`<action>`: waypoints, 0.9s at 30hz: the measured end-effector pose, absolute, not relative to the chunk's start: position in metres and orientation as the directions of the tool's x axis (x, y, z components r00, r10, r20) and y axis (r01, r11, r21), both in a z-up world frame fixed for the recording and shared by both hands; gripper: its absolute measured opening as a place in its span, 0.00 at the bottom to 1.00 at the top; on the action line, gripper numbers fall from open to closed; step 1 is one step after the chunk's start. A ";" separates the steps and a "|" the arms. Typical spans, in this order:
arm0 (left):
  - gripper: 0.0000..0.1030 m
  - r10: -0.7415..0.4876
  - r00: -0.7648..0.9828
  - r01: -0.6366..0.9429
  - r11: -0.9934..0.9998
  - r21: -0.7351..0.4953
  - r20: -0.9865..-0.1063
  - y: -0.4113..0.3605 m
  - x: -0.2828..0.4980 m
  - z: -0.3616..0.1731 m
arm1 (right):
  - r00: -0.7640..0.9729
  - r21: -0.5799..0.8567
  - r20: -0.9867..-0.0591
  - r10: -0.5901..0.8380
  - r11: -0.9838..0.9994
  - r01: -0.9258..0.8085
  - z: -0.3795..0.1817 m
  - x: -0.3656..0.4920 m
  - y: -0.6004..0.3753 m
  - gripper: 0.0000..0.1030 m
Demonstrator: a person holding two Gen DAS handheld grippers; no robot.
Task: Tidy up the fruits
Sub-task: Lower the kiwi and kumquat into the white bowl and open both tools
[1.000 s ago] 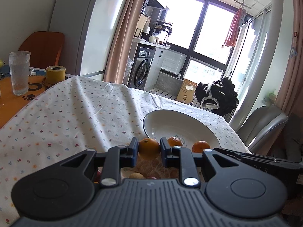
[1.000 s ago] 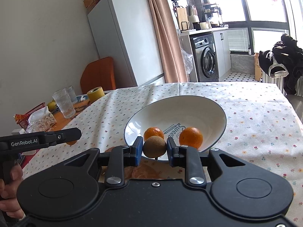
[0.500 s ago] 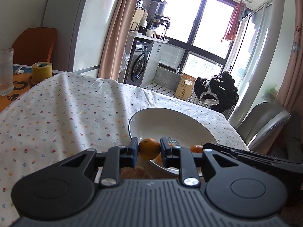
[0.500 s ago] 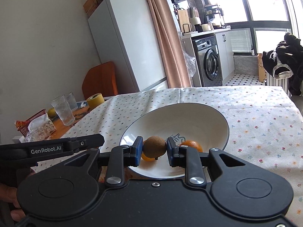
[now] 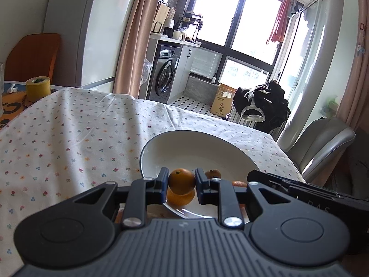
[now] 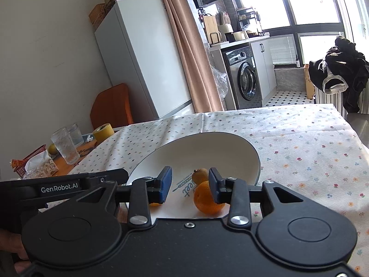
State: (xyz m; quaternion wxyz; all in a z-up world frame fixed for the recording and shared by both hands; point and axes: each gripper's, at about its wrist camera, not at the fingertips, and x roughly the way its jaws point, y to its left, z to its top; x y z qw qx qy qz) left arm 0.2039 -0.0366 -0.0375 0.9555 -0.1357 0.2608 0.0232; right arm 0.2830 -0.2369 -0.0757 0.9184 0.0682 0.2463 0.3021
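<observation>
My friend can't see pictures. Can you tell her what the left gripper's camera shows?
The left gripper is shut on a small round orange fruit, holding it over the near edge of a wide white ceramic bowl that already has a few fruits in it. The bowl sits on a white flower-dotted tablecloth, with a sunny kitchen behind.

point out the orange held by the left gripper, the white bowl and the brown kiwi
round orange held in the left gripper [image 5: 181,181], left wrist view, front skin
white ceramic bowl [image 6: 207,147], right wrist view, bare inner wall
fuzzy brown kiwi [image 6: 200,175], right wrist view, top
</observation>
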 end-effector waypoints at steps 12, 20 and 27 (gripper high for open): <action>0.45 -0.034 0.859 -0.098 0.969 -0.228 -0.510 -0.052 0.218 -0.032 | 0.708 0.278 -0.426 0.563 0.826 -0.490 -0.081 0.281 -0.252 0.42; 0.64 0.023 0.859 -0.145 0.969 -0.199 -0.511 -0.042 0.201 -0.034 | 0.703 0.285 -0.447 0.553 0.833 -0.474 -0.085 0.278 -0.250 0.49; 0.87 0.057 0.860 -0.170 0.969 -0.179 -0.507 -0.034 0.185 -0.033 | 0.706 0.275 -0.444 0.552 0.834 -0.478 -0.081 0.269 -0.246 0.61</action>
